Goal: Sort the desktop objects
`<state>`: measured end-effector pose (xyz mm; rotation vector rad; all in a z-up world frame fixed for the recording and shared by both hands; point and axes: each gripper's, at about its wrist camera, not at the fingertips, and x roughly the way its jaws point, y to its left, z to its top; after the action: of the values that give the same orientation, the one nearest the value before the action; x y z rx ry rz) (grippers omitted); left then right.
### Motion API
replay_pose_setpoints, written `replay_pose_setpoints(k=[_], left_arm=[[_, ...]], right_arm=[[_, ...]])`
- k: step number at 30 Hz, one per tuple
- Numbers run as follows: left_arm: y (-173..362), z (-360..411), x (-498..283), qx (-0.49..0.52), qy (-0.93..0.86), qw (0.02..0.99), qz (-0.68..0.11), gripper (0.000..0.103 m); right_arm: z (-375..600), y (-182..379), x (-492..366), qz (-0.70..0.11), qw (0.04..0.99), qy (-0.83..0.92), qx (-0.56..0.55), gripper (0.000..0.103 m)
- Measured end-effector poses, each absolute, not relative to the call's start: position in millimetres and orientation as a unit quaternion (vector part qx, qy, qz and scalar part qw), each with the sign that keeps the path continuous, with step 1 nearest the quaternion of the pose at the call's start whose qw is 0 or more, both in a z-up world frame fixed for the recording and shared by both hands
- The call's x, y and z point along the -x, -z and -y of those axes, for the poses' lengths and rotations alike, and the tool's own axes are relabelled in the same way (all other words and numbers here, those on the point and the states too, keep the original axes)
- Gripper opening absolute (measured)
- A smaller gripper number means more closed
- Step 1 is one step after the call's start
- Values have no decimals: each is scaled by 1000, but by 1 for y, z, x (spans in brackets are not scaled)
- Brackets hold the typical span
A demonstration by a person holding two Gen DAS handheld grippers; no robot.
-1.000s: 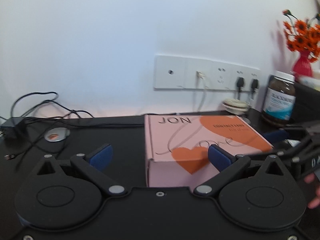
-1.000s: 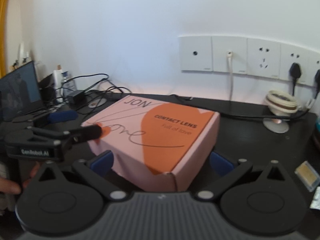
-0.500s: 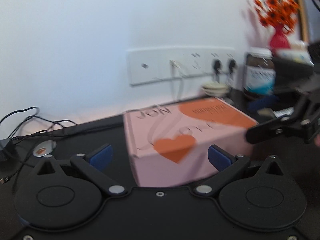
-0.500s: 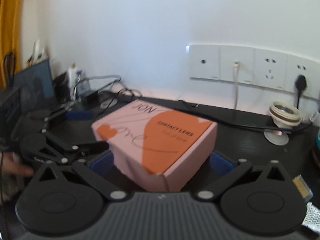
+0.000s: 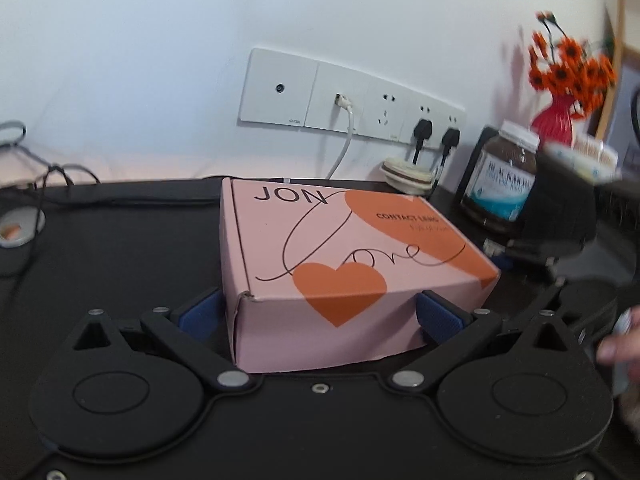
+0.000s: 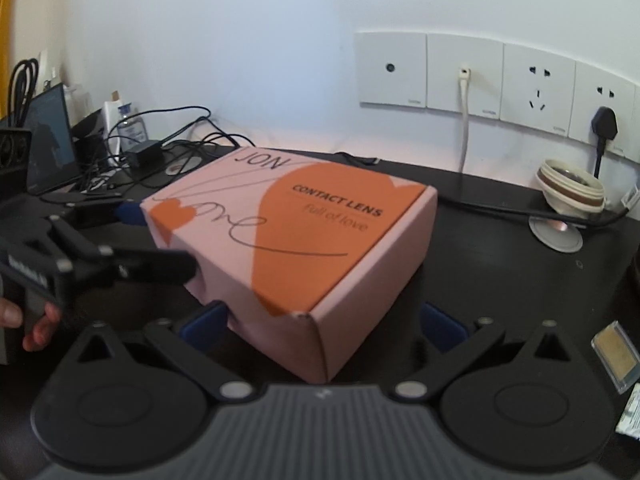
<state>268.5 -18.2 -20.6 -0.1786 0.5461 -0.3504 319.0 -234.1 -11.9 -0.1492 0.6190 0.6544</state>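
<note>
Near the tabletop's [image 5: 120, 248] back edge, below the wall sockets [image 5: 344, 96], stands the pink box [image 5: 344, 264]. Both tongs are spread wide and straddle it: left tongs [image 5: 320, 316] at one end, right tongs [image 6: 320, 320] at a corner; pad contact cannot be confirmed. Step in hand, by judgement: two-handed pickup of the box. Next move calls for closing both tongs evenly, then a level lift. Legible print: "JON", "CONTACT LENS", "full of love", script "Love". Jar [image 5: 500, 184] label: partly readable, "BLACKMO…".

Right of the pink box [image 5: 352, 264]: motion-blurred black device [image 5: 560, 216], smeared orange flowers [image 5: 572, 72], hand [image 5: 620, 344] cut off at edge.
</note>
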Motion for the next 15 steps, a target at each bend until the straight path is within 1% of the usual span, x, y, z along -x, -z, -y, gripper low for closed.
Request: replay_pose_setpoints(k=[2, 6, 15], left_arm=[[21, 19, -271, 100, 170, 943, -269, 103], [20, 28, -271, 88, 163, 945, -269, 103], [11, 36, -268, 114, 142, 940, -287, 103]], right_arm=[[235, 14, -321, -303, 895, -321, 67, 102], [237, 13, -323, -297, 891, -340, 48, 102], [240, 6, -322, -284, 895, -341, 45, 102]])
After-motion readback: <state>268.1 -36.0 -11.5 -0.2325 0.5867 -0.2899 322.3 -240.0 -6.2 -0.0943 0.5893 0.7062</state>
